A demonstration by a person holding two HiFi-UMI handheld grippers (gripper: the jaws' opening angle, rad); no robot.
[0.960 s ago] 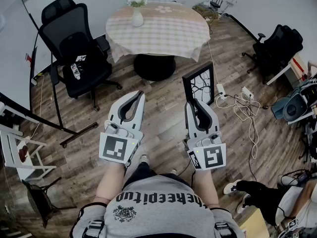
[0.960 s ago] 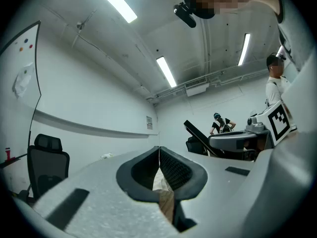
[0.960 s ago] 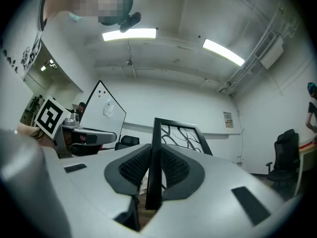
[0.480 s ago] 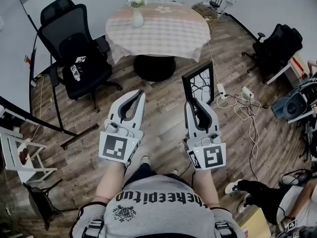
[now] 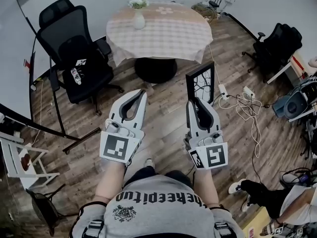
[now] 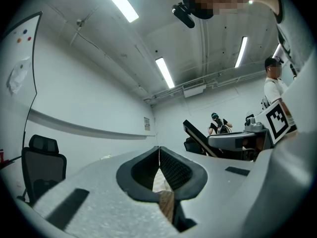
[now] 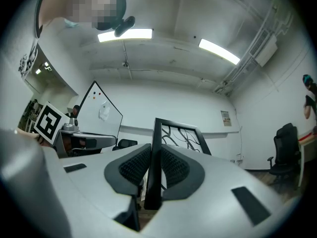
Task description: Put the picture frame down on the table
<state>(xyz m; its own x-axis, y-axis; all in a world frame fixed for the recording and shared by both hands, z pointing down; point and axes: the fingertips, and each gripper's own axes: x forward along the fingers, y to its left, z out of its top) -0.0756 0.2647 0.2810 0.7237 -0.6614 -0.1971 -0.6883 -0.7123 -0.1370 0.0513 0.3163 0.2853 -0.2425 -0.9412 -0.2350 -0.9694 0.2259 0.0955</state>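
A black picture frame (image 5: 200, 82) with a white branch drawing stands upright in the air, and my right gripper (image 5: 193, 101) is shut on its lower left edge. In the right gripper view the frame (image 7: 174, 136) rises between the two jaws. My left gripper (image 5: 140, 93) is level with it, to its left, shut and holding nothing; its jaws meet at the tips (image 6: 159, 148). The round table (image 5: 163, 31) with a checked cloth stands ahead of both grippers, across a strip of wood floor. A white vase of flowers (image 5: 138, 13) stands at the table's far left.
A black office chair (image 5: 74, 51) stands left of the table, another (image 5: 275, 46) at the far right. Power strips and cables (image 5: 245, 105) lie on the floor to the right. A white shelf (image 5: 17, 155) is at the left edge. A person's legs (image 5: 267, 197) show lower right.
The view has shifted slightly; the frame and both grippers keep their positions relative to each other. The right gripper still holds the frame.
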